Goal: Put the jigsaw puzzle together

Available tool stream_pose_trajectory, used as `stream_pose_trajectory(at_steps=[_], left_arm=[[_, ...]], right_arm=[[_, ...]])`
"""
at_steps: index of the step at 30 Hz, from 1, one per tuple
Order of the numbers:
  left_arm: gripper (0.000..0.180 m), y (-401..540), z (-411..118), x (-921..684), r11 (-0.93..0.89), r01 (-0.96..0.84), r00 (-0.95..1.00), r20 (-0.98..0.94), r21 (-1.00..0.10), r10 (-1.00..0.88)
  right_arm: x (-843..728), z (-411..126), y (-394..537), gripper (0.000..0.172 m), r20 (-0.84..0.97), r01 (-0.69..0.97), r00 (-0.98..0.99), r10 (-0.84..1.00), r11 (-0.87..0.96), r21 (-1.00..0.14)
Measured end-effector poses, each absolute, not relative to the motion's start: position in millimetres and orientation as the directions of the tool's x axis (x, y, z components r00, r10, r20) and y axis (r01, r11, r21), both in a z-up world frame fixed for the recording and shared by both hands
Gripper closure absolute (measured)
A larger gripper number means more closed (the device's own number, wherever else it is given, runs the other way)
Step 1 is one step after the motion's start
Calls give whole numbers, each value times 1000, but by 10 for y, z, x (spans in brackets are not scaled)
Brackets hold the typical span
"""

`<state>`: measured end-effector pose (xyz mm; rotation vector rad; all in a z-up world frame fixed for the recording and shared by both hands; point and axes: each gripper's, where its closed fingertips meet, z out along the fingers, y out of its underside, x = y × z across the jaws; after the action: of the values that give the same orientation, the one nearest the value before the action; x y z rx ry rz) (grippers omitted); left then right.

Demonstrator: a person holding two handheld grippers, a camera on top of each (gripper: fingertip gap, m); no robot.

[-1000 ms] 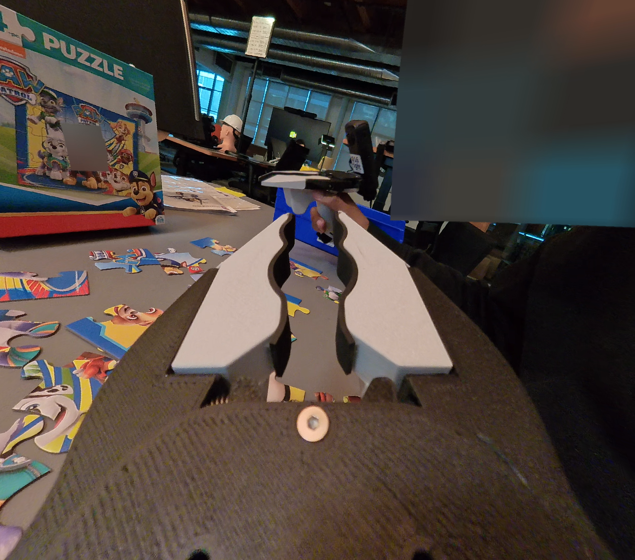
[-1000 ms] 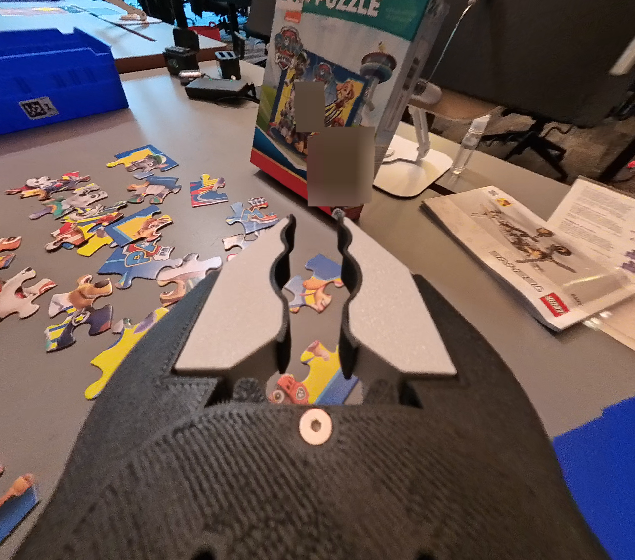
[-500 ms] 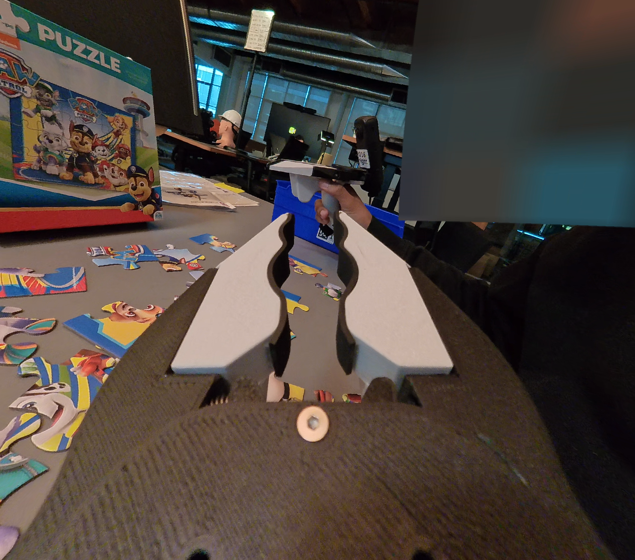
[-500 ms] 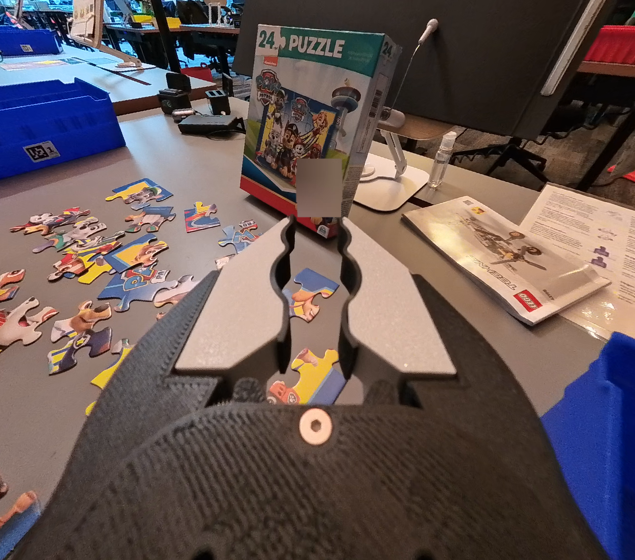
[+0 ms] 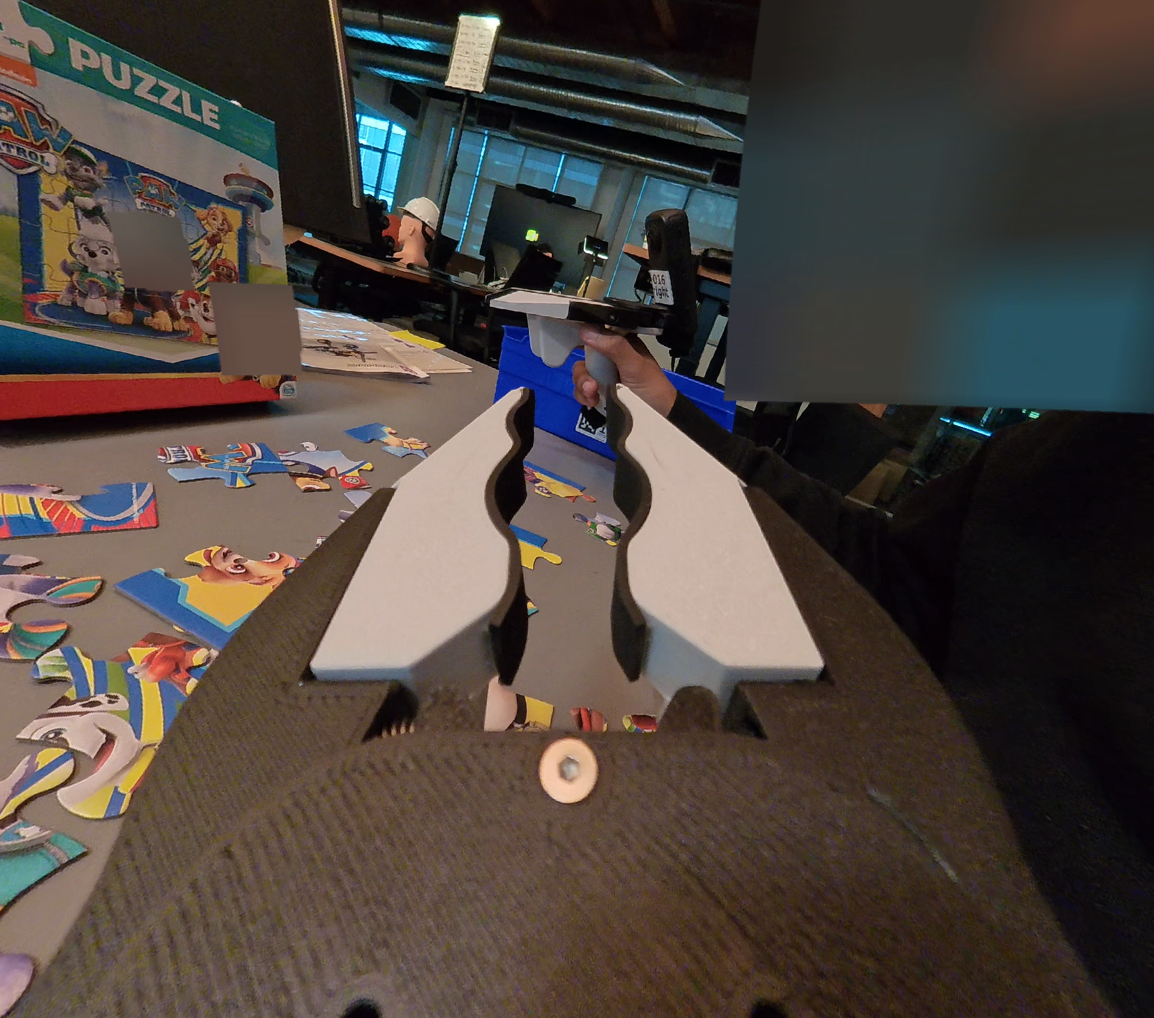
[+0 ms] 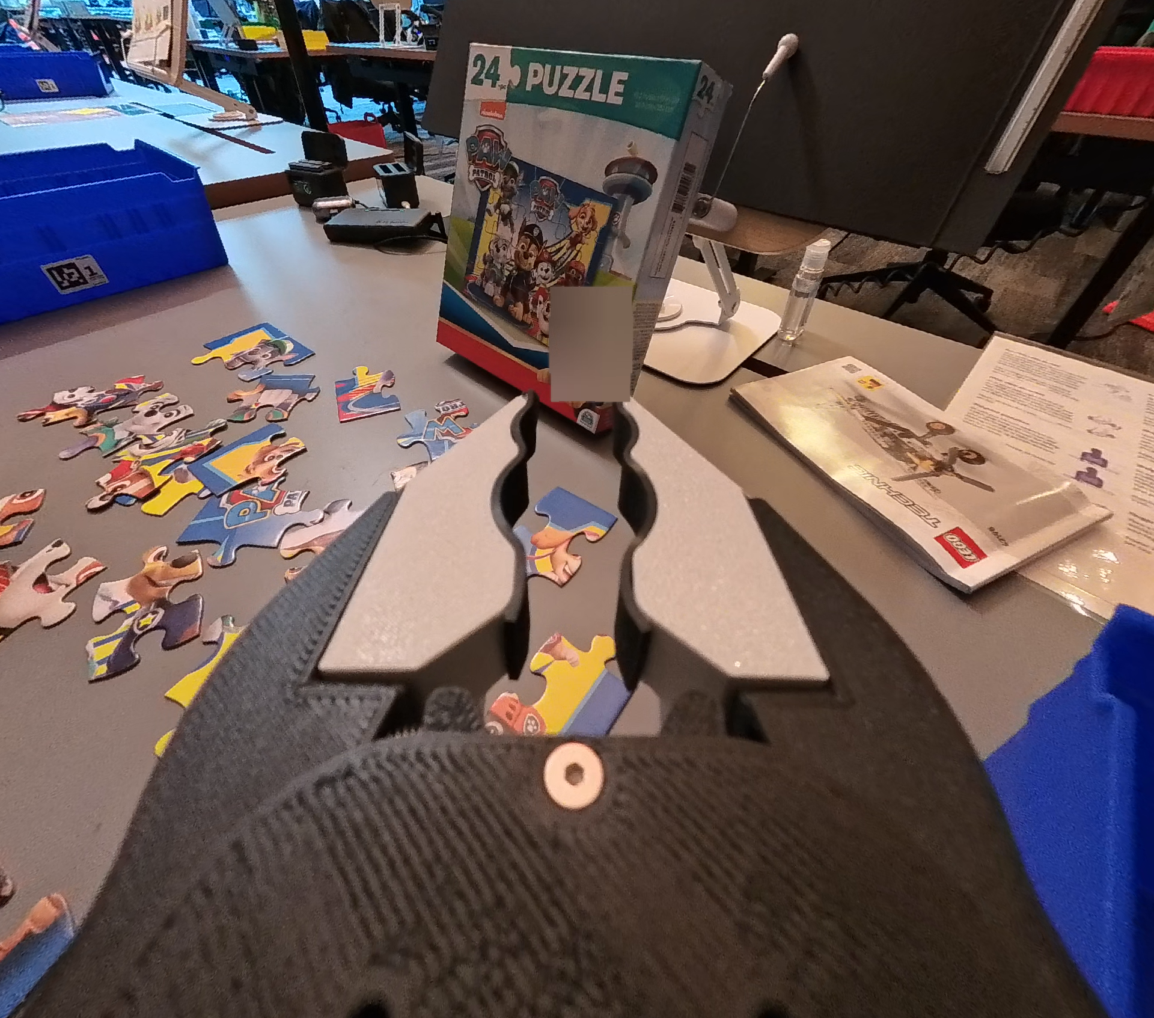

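Bright cartoon-printed puzzle pieces (image 6: pixel 250 463) in blue, yellow and red lie on a grey table (image 6: pixel 350 301) beside blue bins (image 6: pixel 93 232).

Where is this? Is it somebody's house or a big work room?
Probably a big shared workshop or lab, not a house: bare ceiling pipes, rows of work desks, and blue storage bins beside the grey table scattered with puzzle pieces.

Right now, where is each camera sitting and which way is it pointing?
Left wrist view: rides the left hand-held gripper, low over the grey table, facing the person's hand raising the right hand-held gripper.
Right wrist view: rides the right hand-held gripper, looking down toward the upright puzzle box; both fingers apart, empty.
Shared: box, loose puzzle pieces, booklet.
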<state>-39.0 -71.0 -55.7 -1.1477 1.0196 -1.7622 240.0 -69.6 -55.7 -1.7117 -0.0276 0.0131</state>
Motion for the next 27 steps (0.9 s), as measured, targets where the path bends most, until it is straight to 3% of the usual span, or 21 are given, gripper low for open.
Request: stream_pose_trajectory(at_steps=[12,17,23,27], left_arm=[[161,-687,-550,-390,-368,187,-276,311,-911,-910],[161,-624,-542,-391,-376,200,-256,322,-905,-911],[161,-621,-528,-411,-381,209,-258,325,-901,-910],[161,-617,-523,-418,-366,215,-250,311,-905,-917]], right_arm=[[2324,-658,-641,145,13,21,999,47,-178,-984],[1679,-817,-351,127,-90,-16,961,261,-275,-961],[592,-1104,-32,124,-67,279,795,603,-461,-843],[287,-1451,206,112,-62,448,713,699,-521,-727]])
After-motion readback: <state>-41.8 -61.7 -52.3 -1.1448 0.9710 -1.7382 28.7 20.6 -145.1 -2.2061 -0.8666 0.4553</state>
